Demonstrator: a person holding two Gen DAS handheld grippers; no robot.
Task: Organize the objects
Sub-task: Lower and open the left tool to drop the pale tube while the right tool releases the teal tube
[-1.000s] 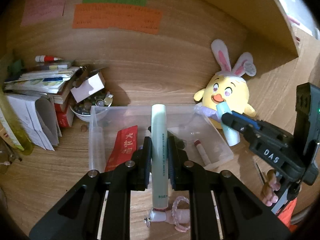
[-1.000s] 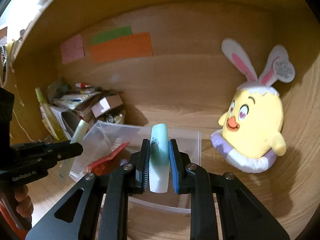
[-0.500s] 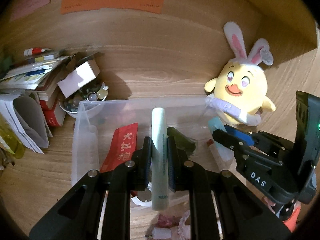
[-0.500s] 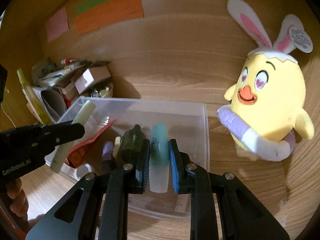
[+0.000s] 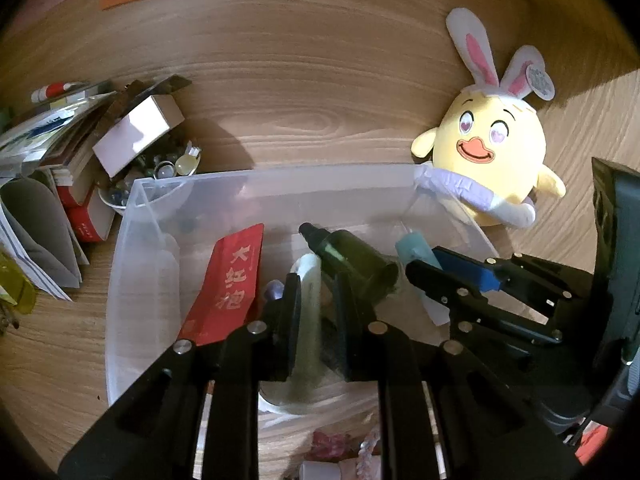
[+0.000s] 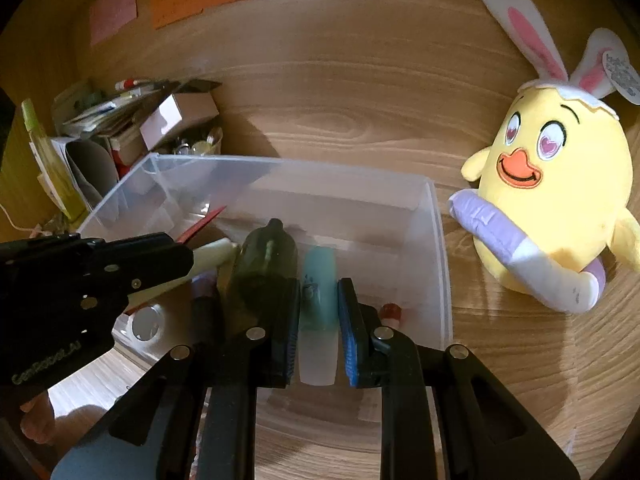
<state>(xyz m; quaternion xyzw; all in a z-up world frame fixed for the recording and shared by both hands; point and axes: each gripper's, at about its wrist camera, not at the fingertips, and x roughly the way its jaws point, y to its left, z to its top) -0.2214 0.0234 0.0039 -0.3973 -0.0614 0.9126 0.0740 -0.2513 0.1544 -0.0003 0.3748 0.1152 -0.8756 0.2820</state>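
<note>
A clear plastic bin sits on the wooden surface. My left gripper is shut on a pale green tube, held low inside the bin. My right gripper is shut on a light blue tube, also down in the bin at its right side. Between the two tubes lies a dark green bottle. A red packet with gold characters leans in the bin's left part.
A yellow plush chick with rabbit ears stands right of the bin. Left of it are stacked books and papers, a white box and a bowl of small items. A small red-capped item lies in the bin.
Both grippers have come down and forward with their tubes, from above the bin's near edge to low inside it. The bin and the plush chick now look larger and closer.
</note>
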